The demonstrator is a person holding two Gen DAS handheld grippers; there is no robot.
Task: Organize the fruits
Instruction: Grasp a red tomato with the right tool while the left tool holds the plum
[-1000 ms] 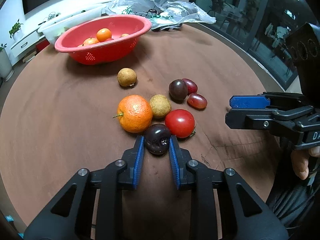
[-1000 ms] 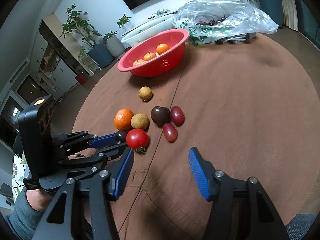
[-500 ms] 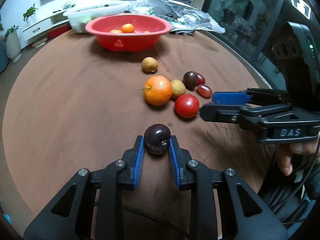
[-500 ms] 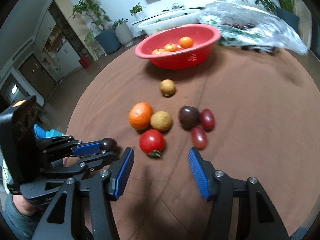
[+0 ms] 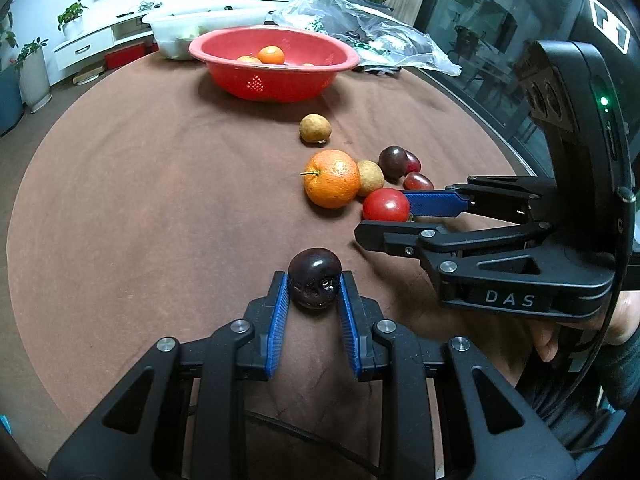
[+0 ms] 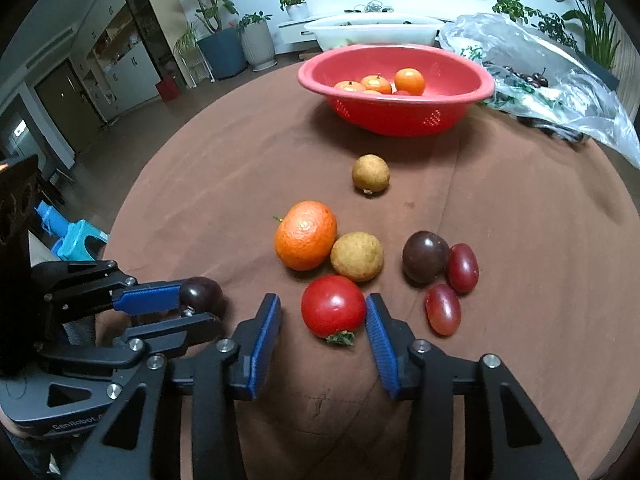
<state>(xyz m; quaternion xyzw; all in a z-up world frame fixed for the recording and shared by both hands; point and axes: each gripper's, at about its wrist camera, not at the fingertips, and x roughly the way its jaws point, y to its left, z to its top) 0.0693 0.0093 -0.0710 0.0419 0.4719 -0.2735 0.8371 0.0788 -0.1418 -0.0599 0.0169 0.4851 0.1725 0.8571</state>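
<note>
My left gripper (image 5: 315,292) is shut on a dark round cherry (image 5: 315,282), held just above the brown table and apart from the fruit cluster. It also shows at the left of the right wrist view as the left gripper (image 6: 192,308) with the cherry (image 6: 200,293). My right gripper (image 6: 322,306) has its jaws closing around a red tomato (image 6: 333,306). The right pad is at the tomato's side, and a gap remains at the left pad. Beyond lie an orange (image 6: 306,235), two tan fruits (image 6: 357,256) and a dark plum (image 6: 425,256).
A red basket (image 6: 400,120) holding several small oranges stands at the far side. Two red grape tomatoes (image 6: 443,309) lie right of the tomato. A clear plastic bag (image 6: 540,80) and a white tub (image 6: 372,32) sit behind. The round table edge (image 6: 132,200) curves on the left.
The left gripper carried the cherry away from the cluster toward the left. The right gripper came forward onto the tomato and its jaws narrowed around it.
</note>
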